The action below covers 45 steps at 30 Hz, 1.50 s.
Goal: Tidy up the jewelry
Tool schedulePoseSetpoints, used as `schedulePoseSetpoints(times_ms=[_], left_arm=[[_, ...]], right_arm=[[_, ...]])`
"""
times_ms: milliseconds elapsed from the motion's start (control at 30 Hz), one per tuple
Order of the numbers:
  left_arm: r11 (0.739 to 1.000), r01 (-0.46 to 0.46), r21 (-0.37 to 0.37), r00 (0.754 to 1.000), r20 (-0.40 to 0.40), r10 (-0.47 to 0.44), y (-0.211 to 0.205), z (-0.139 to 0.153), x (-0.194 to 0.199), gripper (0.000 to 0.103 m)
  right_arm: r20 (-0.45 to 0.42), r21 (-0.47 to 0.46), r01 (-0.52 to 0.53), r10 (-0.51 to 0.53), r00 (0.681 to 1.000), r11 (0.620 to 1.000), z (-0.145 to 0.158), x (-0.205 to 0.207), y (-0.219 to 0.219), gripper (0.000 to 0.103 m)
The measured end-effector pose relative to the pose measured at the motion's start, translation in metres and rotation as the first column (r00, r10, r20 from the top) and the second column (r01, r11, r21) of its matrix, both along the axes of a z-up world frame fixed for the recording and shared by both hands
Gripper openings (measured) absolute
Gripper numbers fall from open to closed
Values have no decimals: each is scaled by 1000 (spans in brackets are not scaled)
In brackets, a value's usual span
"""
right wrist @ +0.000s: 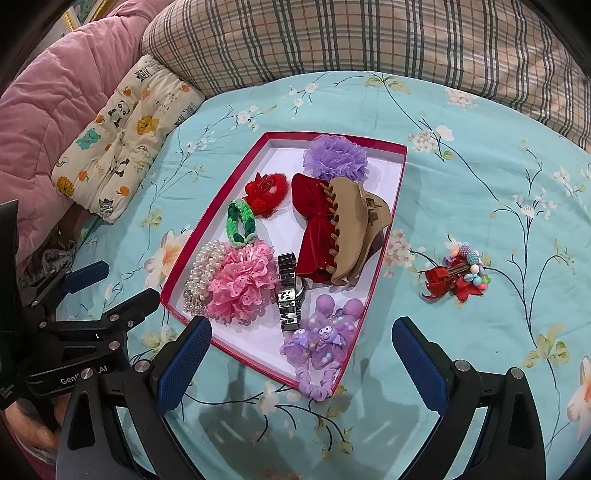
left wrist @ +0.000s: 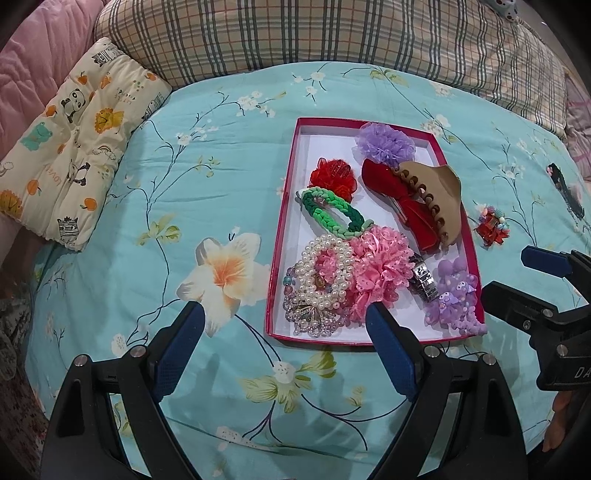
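A shallow pink-rimmed box lies on the turquoise floral bedspread. It holds several accessories: a purple pom, a red bow under a tan claw clip, a green braided band, pearl bracelets, a pink lace scrunchie, a watch and purple cartoon ties. A red beaded hair clip lies outside the box, on its right. My left gripper stands open at the box's near edge. My right gripper is open and empty over the box's near right corner.
A cartoon-print cushion lies at the far left. A plaid pillow runs along the back, with a pink quilt beside it. The bedspread stretches bare to the right of the box.
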<state>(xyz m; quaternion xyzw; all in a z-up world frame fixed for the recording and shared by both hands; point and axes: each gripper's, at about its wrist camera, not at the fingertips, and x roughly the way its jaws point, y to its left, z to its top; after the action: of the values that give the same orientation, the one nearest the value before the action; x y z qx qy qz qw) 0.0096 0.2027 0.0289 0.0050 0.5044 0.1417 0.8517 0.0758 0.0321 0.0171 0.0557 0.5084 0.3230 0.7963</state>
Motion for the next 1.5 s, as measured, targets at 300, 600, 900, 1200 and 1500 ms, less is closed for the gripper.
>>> schedulePoseSetpoints(times_ms=[300, 600, 900, 1200, 1500], left_arm=[[1000, -3, 4, 1000, 2, 3, 2, 1, -1, 90], [1000, -3, 12, 1000, 5, 3, 1, 2, -1, 90], [1000, -3, 12, 1000, 11, 3, 3, 4, -1, 90], [1000, 0, 14, 1000, 17, 0, 2, 4, -1, 90], [1000, -6, 10, 1000, 17, 5, 3, 4, -1, 90]], right_arm=[[2, 3, -3, 2, 1000, 1000, 1, 0, 0, 99], [2, 5, -4, 4, 1000, 1000, 1, 0, -1, 99], [2, 6, -4, 4, 1000, 1000, 1, 0, 0, 99], [1, 9, -3, 3, 1000, 1000, 2, -1, 1, 99], [0, 10, -2, 2, 1000, 1000, 3, -2, 1, 99]])
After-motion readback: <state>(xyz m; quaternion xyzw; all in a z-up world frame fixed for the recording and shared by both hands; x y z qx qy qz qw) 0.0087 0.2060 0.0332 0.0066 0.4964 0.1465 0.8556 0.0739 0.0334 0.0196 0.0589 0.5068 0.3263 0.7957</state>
